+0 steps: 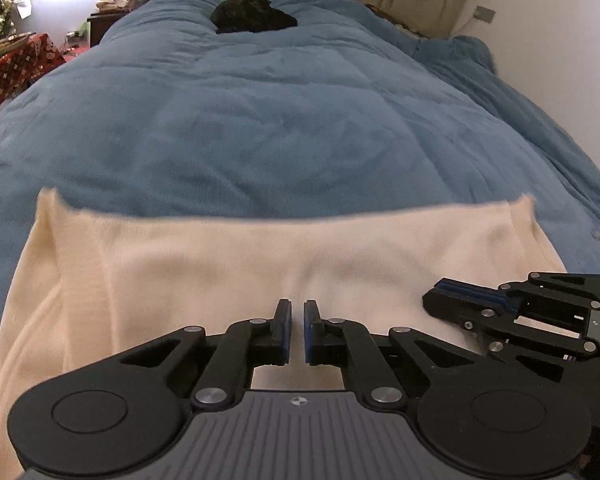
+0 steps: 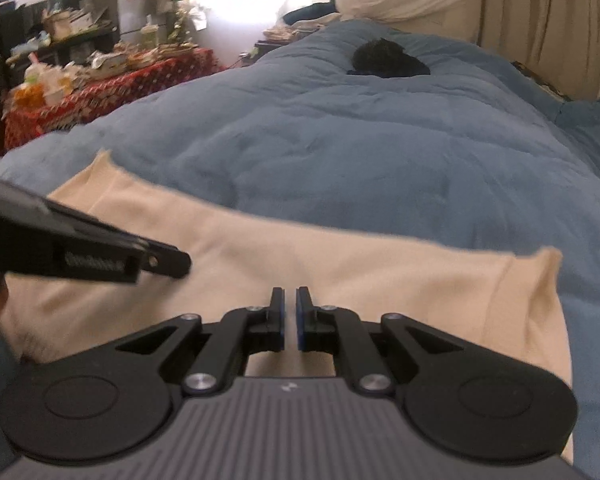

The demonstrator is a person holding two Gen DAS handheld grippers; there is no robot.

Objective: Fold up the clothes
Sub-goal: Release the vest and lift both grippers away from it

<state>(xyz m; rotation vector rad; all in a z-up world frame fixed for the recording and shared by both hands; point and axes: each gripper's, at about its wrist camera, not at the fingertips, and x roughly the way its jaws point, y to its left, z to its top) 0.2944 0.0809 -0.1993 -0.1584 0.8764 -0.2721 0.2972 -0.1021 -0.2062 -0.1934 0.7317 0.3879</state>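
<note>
A cream garment [image 1: 220, 256] lies flat on the near part of a blue comforter [image 1: 260, 120], its far edge straight with a small raised corner at each end. Above the middle of the cloth, my left gripper [image 1: 298, 312] is shut, with only a thin slit between its pads and nothing visibly in them. My right gripper [image 1: 434, 300] reaches in from the right, low over the cloth, also shut. In the right wrist view the right gripper [image 2: 290, 300] hangs over the cream garment [image 2: 380, 280], and the left gripper [image 2: 182, 262] enters from the left, blurred.
A dark bundle [image 1: 252, 14] sits far back on the comforter [image 2: 380, 160], also visible as the dark bundle [image 2: 388, 60]. A cluttered table with a red patterned cloth [image 2: 100, 96] stands left of the bed. Beige curtains [image 2: 540, 20] and a white wall [image 1: 560, 60] border the right side.
</note>
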